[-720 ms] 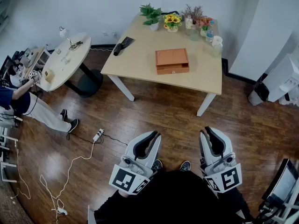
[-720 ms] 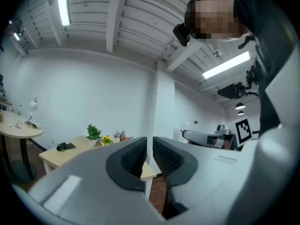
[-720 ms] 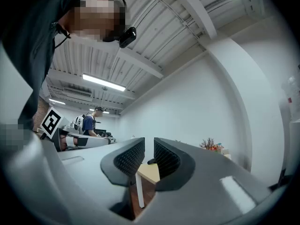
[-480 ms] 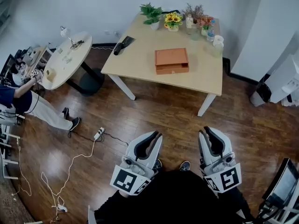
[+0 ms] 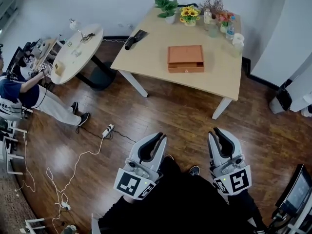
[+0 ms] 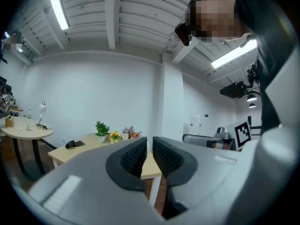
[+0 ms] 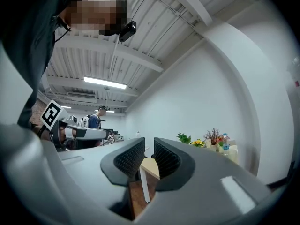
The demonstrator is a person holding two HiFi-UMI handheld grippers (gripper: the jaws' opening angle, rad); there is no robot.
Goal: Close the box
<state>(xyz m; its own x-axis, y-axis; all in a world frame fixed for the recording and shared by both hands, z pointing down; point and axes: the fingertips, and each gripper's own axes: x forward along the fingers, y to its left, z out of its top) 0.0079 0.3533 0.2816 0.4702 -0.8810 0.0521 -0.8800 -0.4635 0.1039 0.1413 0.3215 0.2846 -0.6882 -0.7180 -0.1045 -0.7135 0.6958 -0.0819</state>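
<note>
the box (image 5: 185,58) lies on the table (image 5: 146,55), well apart from and straight ahead of both grippers, long axis crosswise. left gripper (image 5: 159,139) and right gripper (image 5: 217,133) look equally near, jaws almost together, empty. its lid seems nearly down.

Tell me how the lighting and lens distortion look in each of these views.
Head view: even light, the box sharp, wide-angle bending toward the edges. Left gripper view: heavy fisheye with dark corners, ceiling strip light blown out, the left claw soft. Right gripper view: same fisheye, ceiling tube glaring.
</note>
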